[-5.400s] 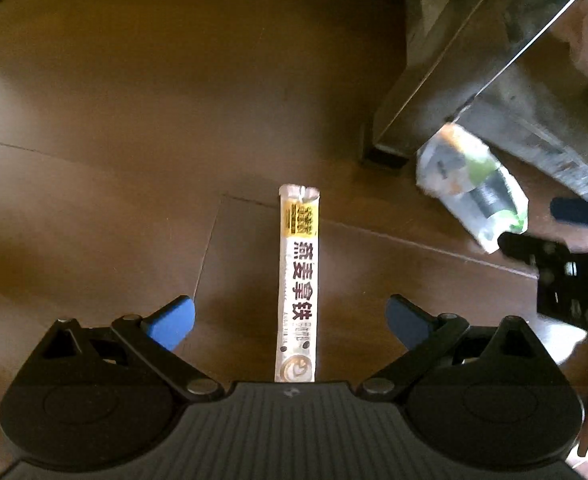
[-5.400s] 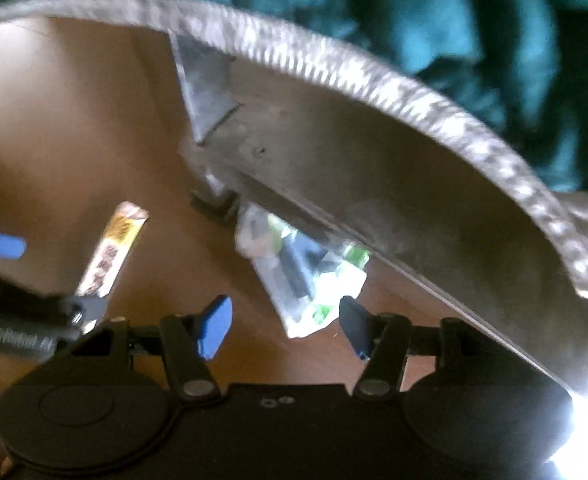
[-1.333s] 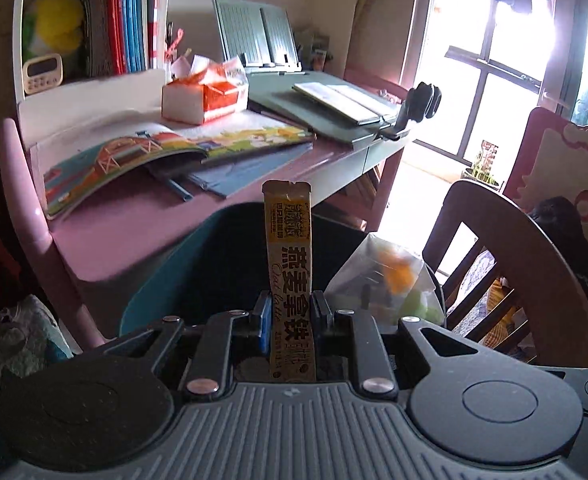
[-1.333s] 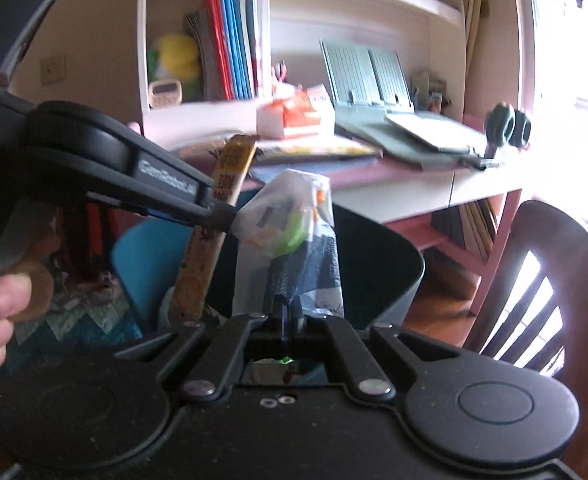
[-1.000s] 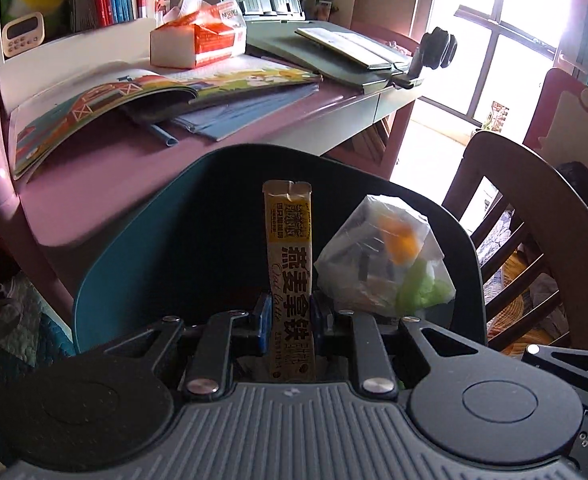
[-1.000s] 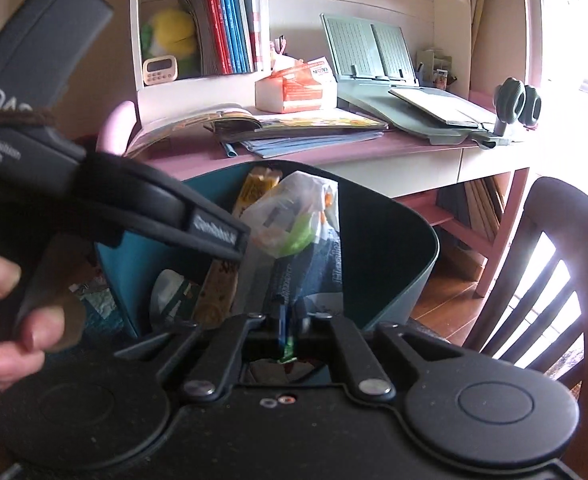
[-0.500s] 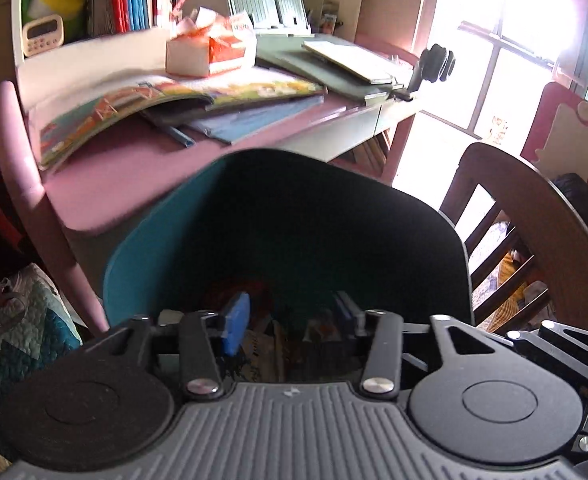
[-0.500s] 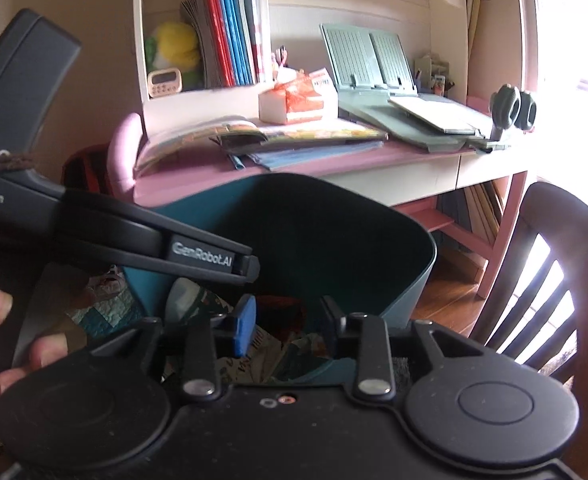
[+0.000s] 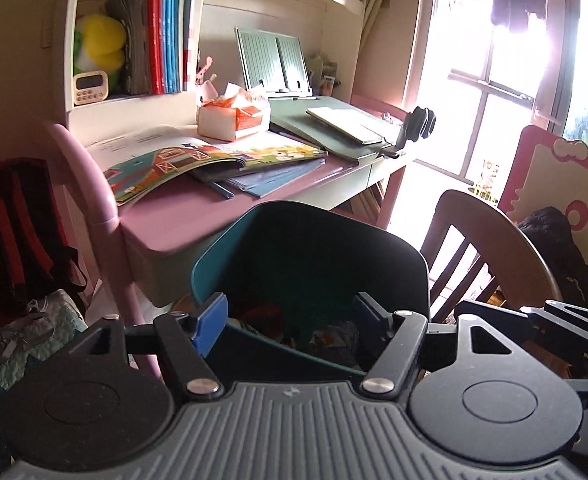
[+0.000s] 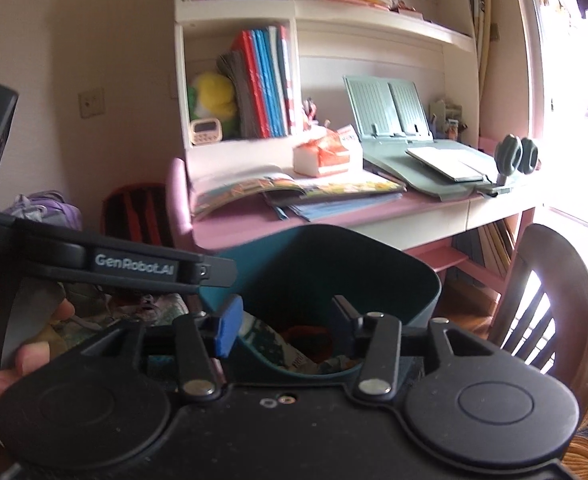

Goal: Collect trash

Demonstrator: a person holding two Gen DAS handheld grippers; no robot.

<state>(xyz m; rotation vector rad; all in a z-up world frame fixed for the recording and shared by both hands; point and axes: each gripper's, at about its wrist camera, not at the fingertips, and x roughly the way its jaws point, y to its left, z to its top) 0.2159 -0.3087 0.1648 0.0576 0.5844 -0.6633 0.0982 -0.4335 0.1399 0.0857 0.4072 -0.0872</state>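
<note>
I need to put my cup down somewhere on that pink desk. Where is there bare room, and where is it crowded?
The pink desk is bare along its near front edge, between the open picture book and the teal bin below. Farther back it is crowded: the tissue box, blue folders and green reading stand.
</note>
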